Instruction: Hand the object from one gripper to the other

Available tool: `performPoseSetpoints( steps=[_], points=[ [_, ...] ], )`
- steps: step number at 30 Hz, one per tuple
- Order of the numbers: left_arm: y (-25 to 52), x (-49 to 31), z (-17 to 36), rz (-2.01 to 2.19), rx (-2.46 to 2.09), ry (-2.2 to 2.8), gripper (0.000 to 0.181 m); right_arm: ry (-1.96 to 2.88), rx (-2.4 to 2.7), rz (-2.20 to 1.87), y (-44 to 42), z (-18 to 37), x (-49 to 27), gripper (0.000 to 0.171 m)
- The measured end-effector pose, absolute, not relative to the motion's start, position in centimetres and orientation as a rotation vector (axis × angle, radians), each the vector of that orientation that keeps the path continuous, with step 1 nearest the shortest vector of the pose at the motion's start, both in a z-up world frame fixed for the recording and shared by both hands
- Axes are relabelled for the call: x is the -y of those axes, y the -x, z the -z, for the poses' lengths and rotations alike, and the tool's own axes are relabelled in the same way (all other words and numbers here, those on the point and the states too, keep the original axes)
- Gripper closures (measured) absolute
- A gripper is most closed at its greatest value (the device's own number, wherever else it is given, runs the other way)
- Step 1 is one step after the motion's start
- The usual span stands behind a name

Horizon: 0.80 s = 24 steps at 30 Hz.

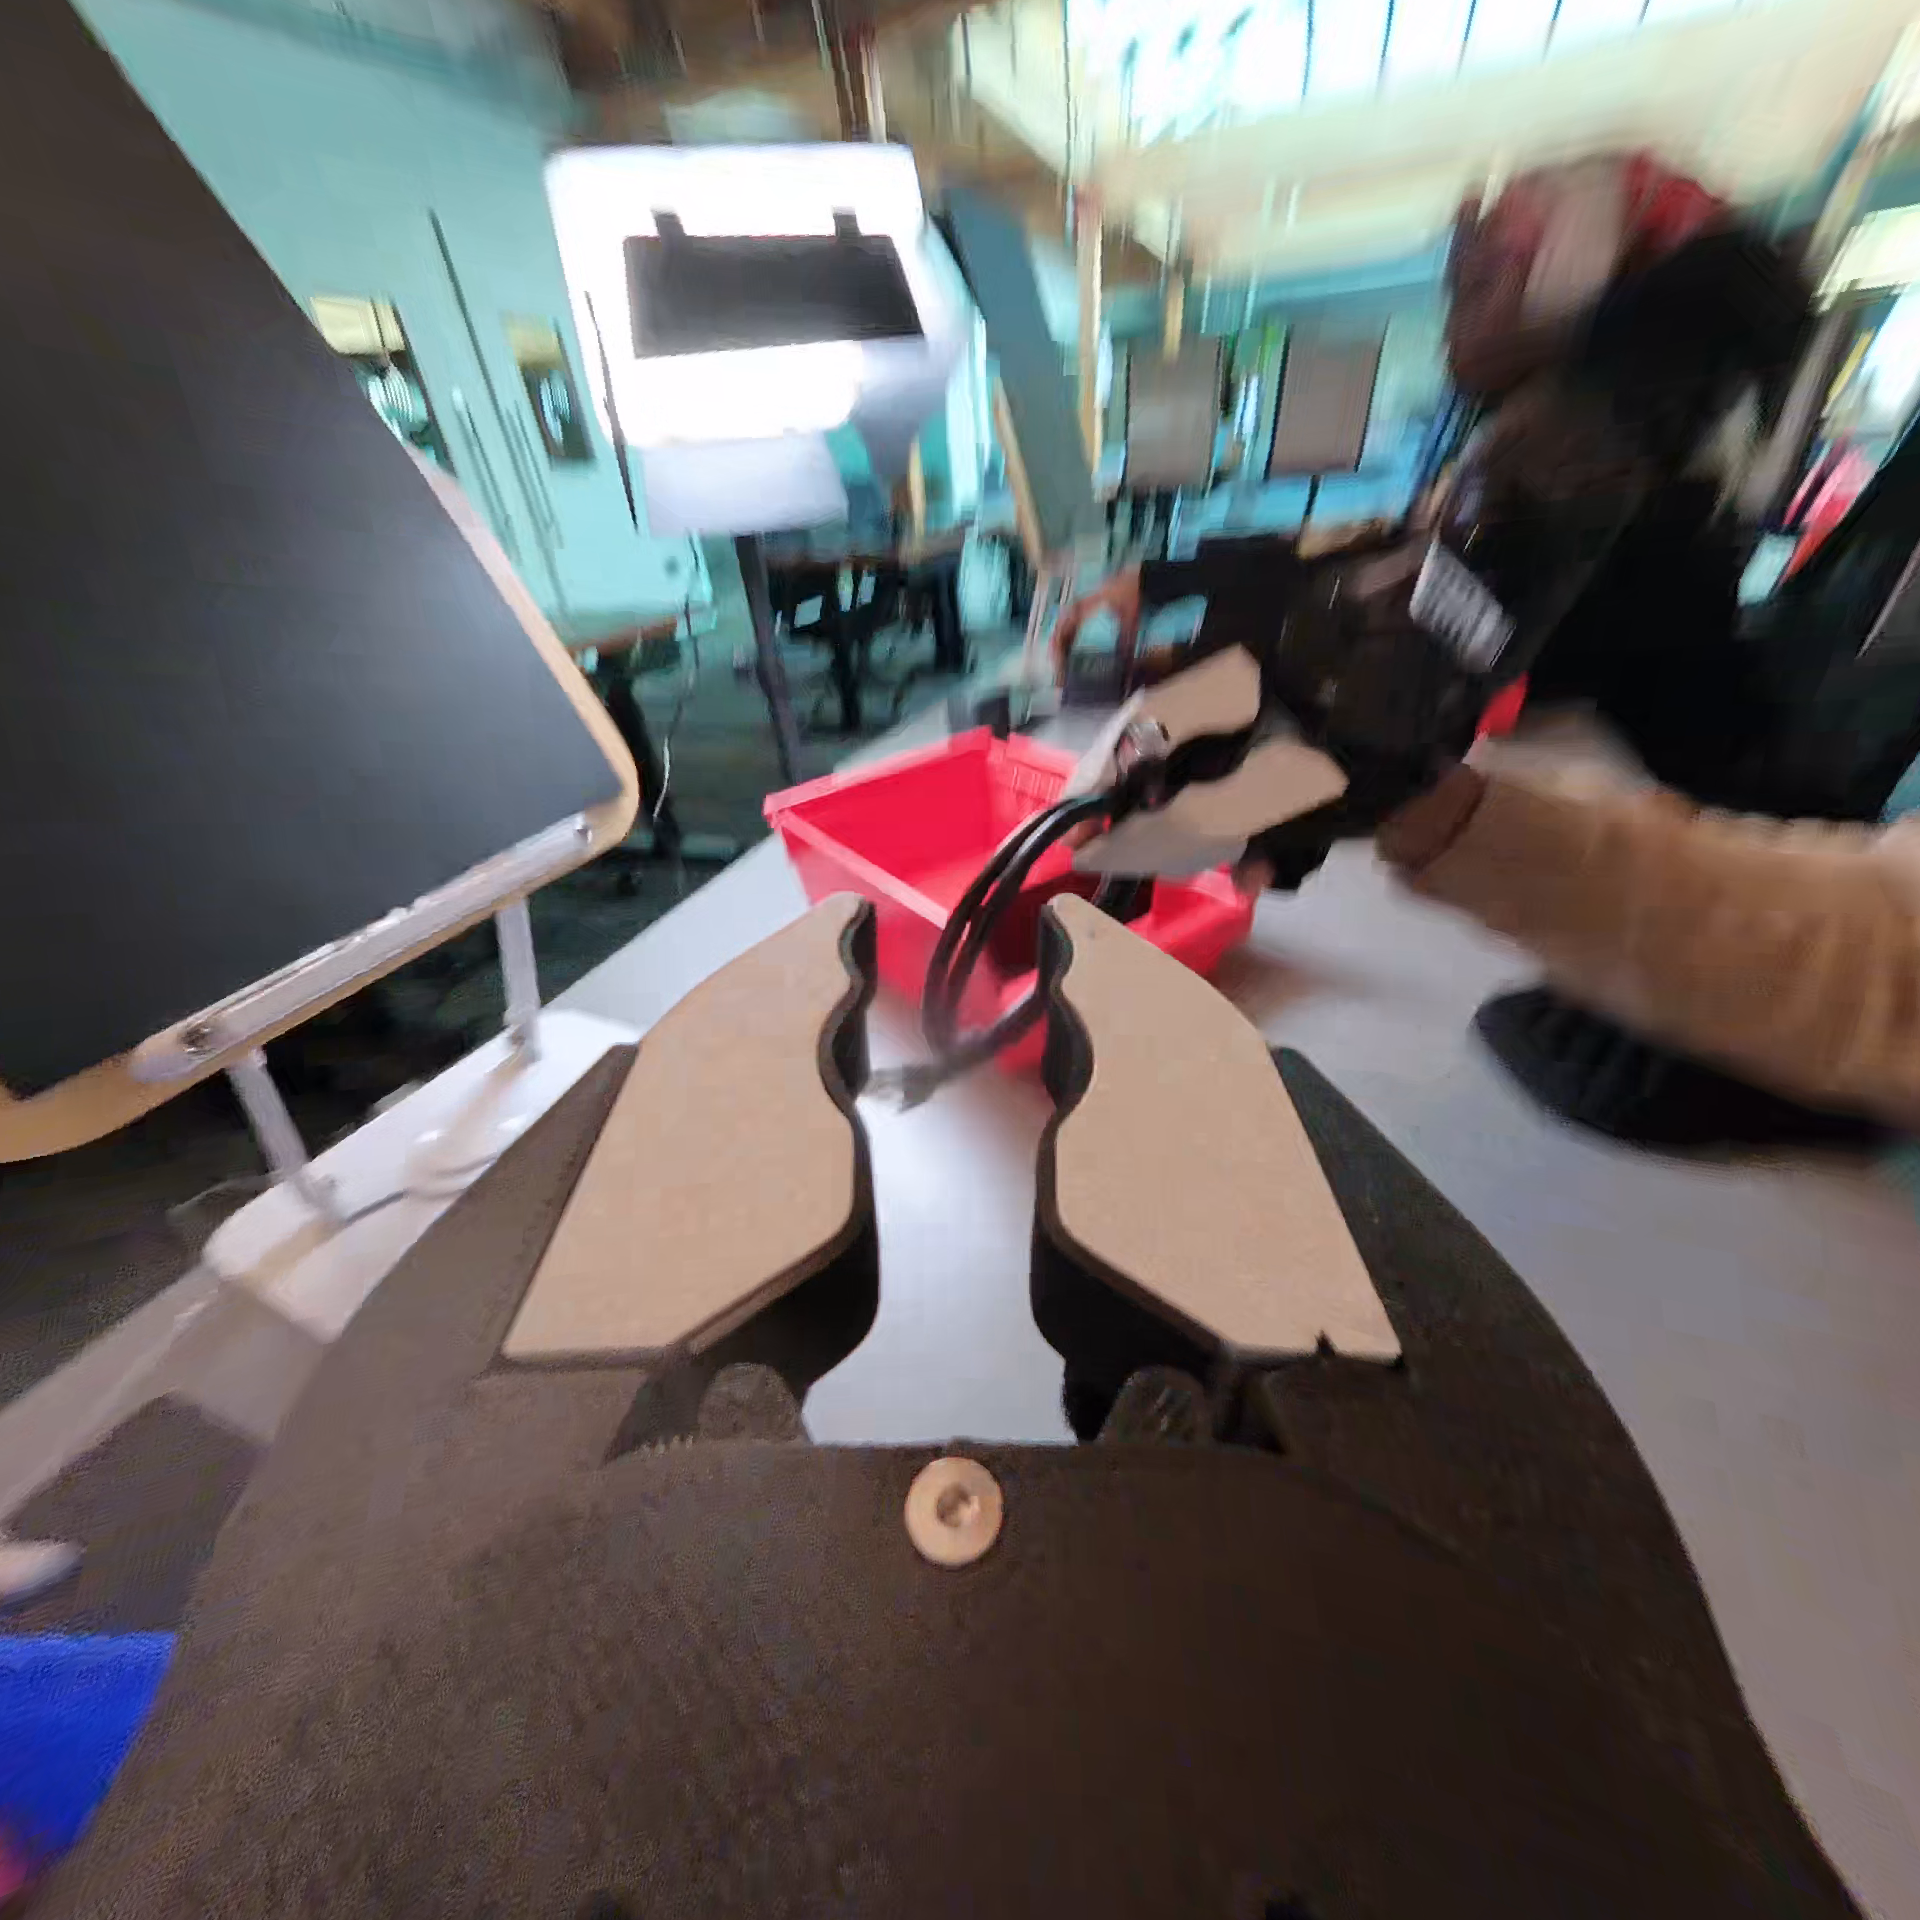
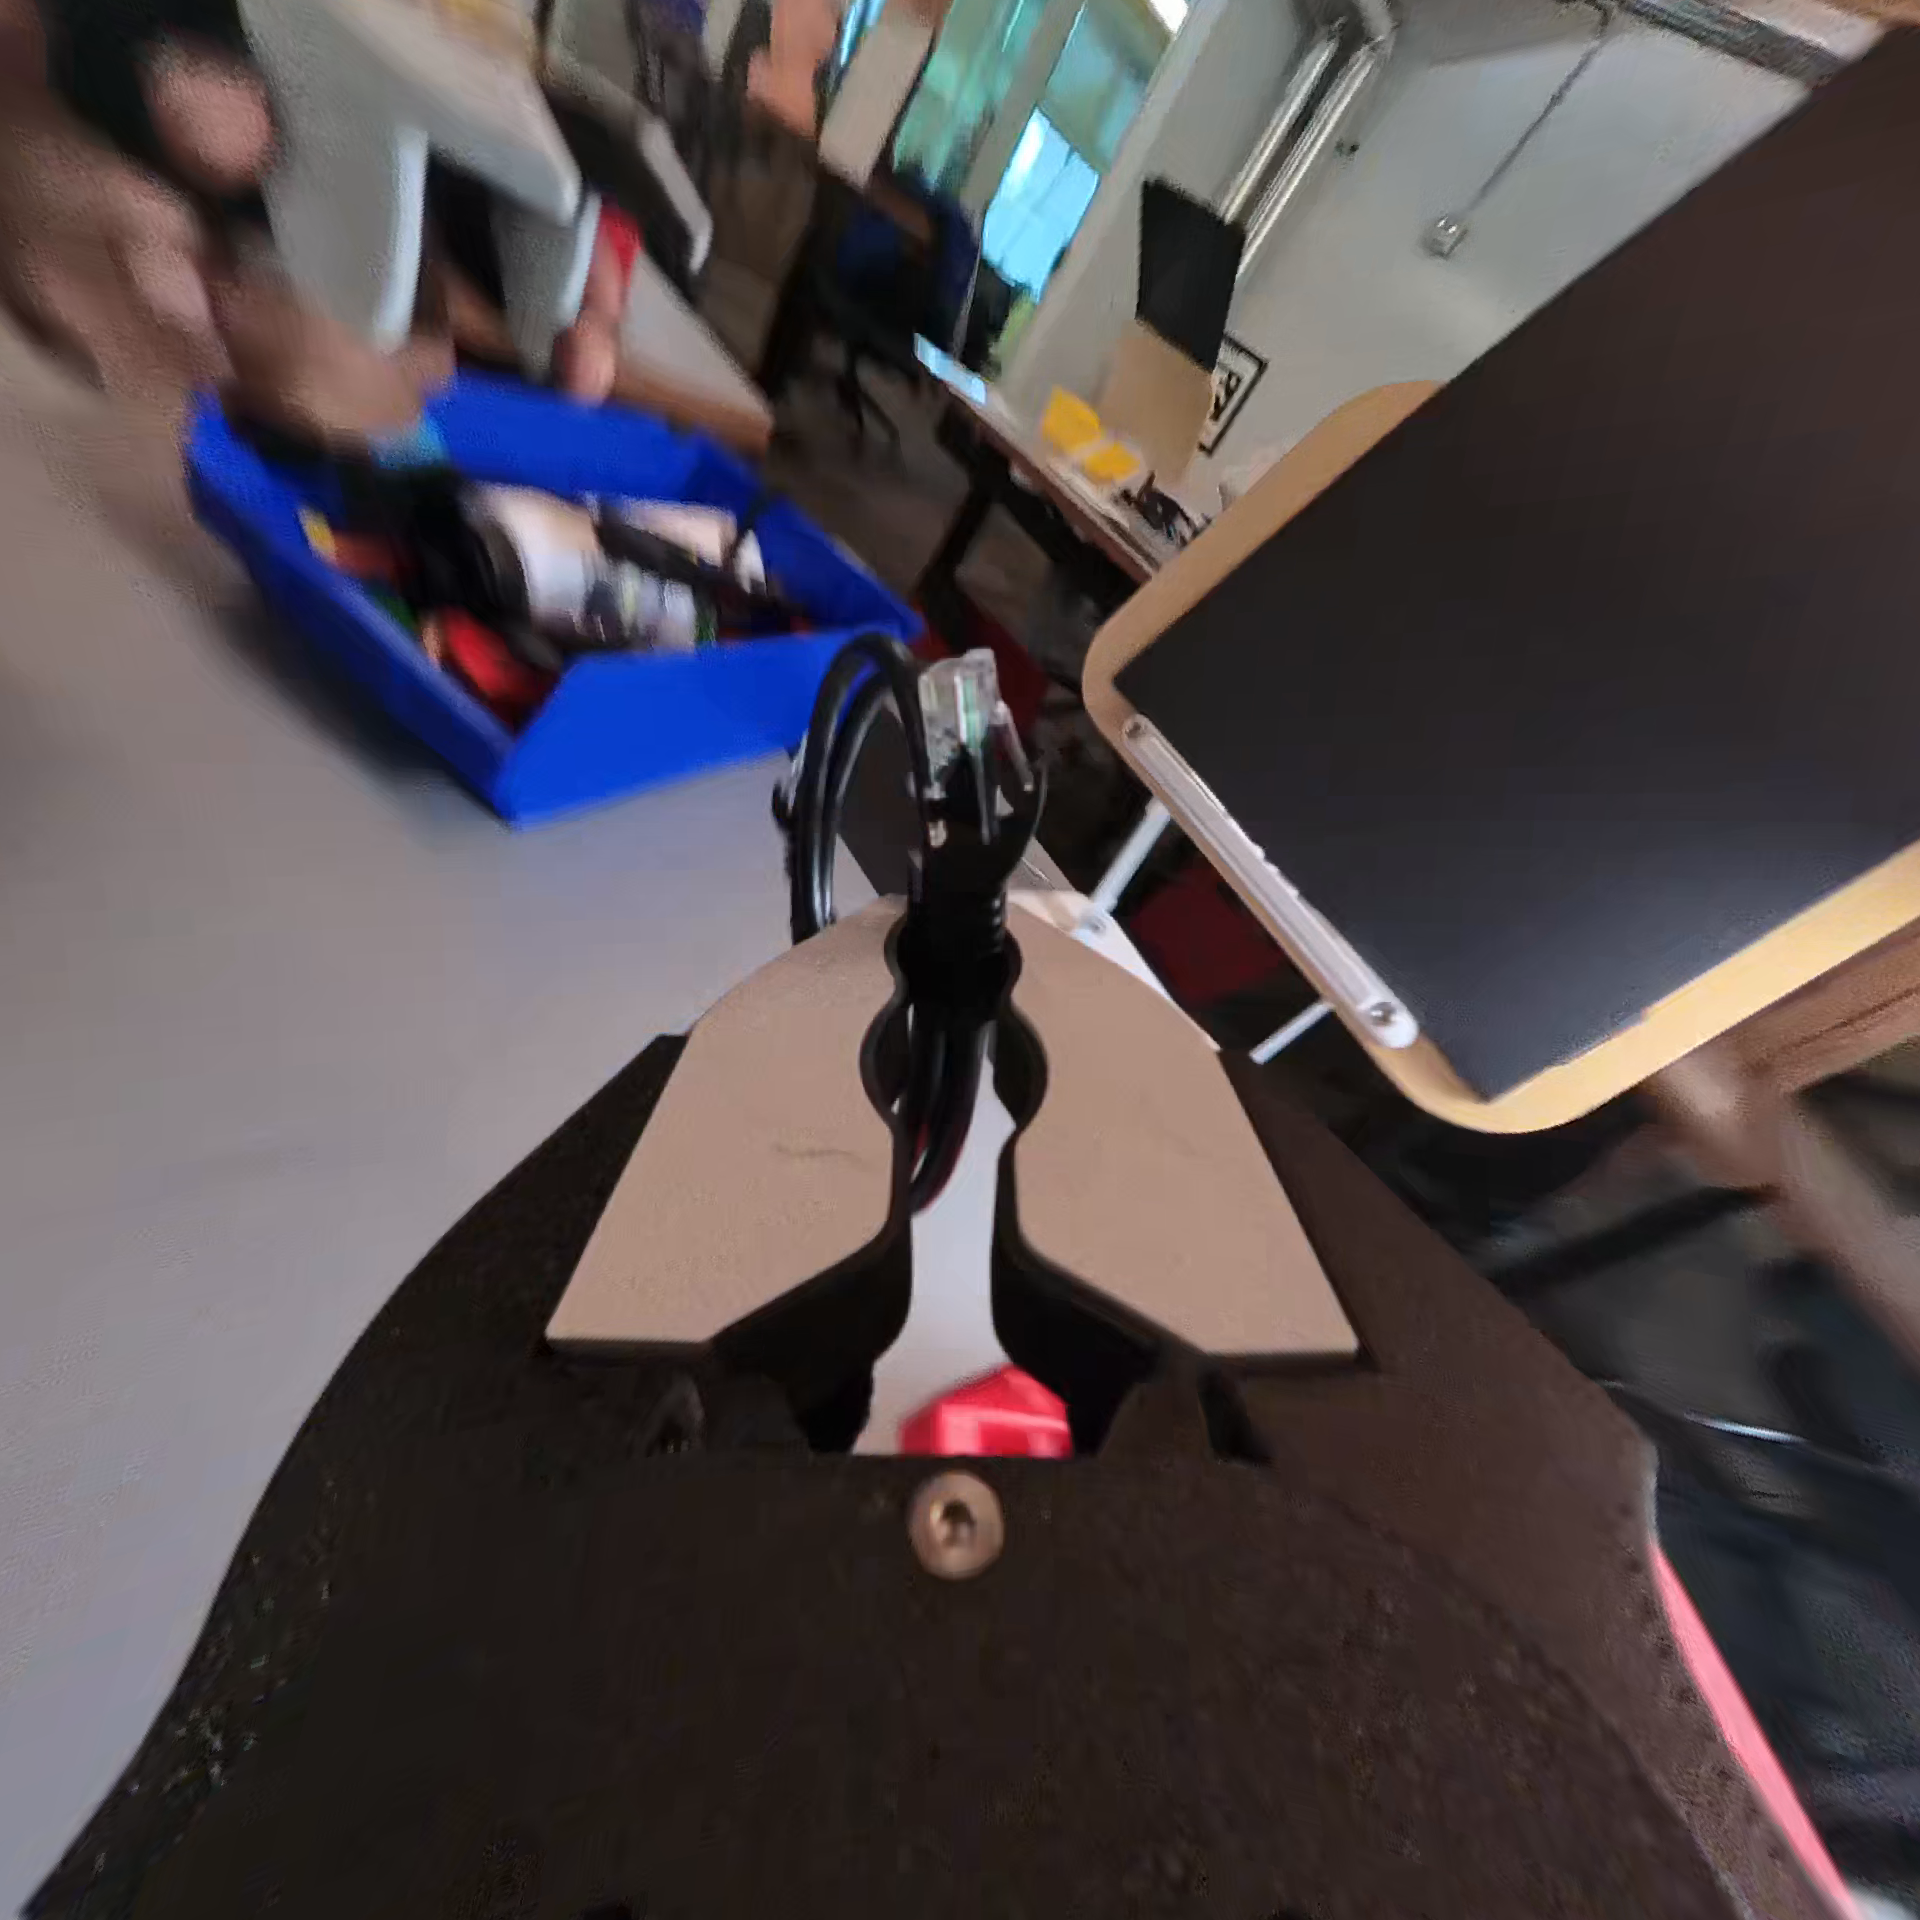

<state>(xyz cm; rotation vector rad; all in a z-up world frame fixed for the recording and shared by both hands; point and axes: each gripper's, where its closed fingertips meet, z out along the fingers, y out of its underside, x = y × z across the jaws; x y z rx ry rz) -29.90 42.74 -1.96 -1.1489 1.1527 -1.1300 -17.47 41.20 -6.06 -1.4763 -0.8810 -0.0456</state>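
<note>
There are two grippers, one black cable, one red bin and one blue bin.

The right gripper (image 2: 951, 935) is squeezed tight on the black cable (image 2: 951, 831). The cable is bundled up into loops. The bundle sits between the two fingertips, in the little round notch near the tips. One clear plug on the end of the cable sticks up past the tips, straight ahead of the gripper. A loop of cable curls out ahead and a little to the left of the tips. More of the cable hangs back down in the gap between the two fingers.

The left gripper (image 1: 956, 914) is wide apart with nothing between its fingers. Ahead of it and to its right is the right gripper (image 1: 1184, 779), held by a person in a tan sleeve (image 1: 1683, 935). The black cable (image 1: 977, 956) hangs down from that gripper in a loop. The bottom of the loop dips just past the left gripper's tips, lined up with the gap between them. I cannot tell if it touches the right finger.

The red bin (image 1: 894, 831) sits on the grey table (image 1: 1455, 1299), just ahead of the left gripper, behind the hanging cable.

The blue bin (image 2: 665, 717) is ahead and to the left of the right gripper. It is full of mixed things, too blurry to name.
</note>
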Motion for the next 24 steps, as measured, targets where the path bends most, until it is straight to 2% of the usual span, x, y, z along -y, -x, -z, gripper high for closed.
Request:
performPoseSetpoints(
  steps=[3, 6, 7, 8, 9, 13, 16, 18, 24],
  points=[
    [27.4, -41.3, 5.8, 0.798, -1.419, 1.178, 0.143, 1.456, 1.075, 0.283, 18.9, 8.2, -41.2, 0.161],
    [25.5, -41.1, 9.6, 0.518, -1.594, 1.16, 0.14, 1.389, 1.24, 0.311, 21.9, 9.6, -40.1, 0.161],
    [25.2, -41.0, 10.5, 0.476, -1.629, 1.149, 0.147, 1.362, 1.278, 0.3, 22.9, 9.8, -39.5, 0.162],
    [25.0, -40.6, 11.1, 0.471, -1.667, 1.13, 0.162, 1.339, 1.305, 0.291, 23.7, 9.9, -39.1, 0.162],
    [25.0, -40.1, 11.3, 0.485, -1.691, 1.11, 0.17, 1.328, 1.309, 0.301, 24.0, 9.7, -38.9, 0.162],
    [25.2, -40.0, 8.5, 0.633, -1.561, 1.094, 0.174, 1.3, 1.154, 0.221, 23.4, 6.9, -38.8, 0.158],
    [26.2, -41.4, 6.5, 0.804, -1.396, 1.183, 0.175, 1.297, 1.008, 0.148, 21.2, 4.3, -38.8, 0.139],
    [26.7, -42.9, 5.6, 0.942, -1.247, 1.295, 0.175, 1.316, 0.915, 0.126, 19.5, 3.3, -39.2, 0.136],
    [26.8, -45.1, 5.9, 1.28, -0.931, 1.571, 0.175, 1.291, 0.859, 0.39, 17.9, 3.8, -40.9, 0.133]
  ],
)
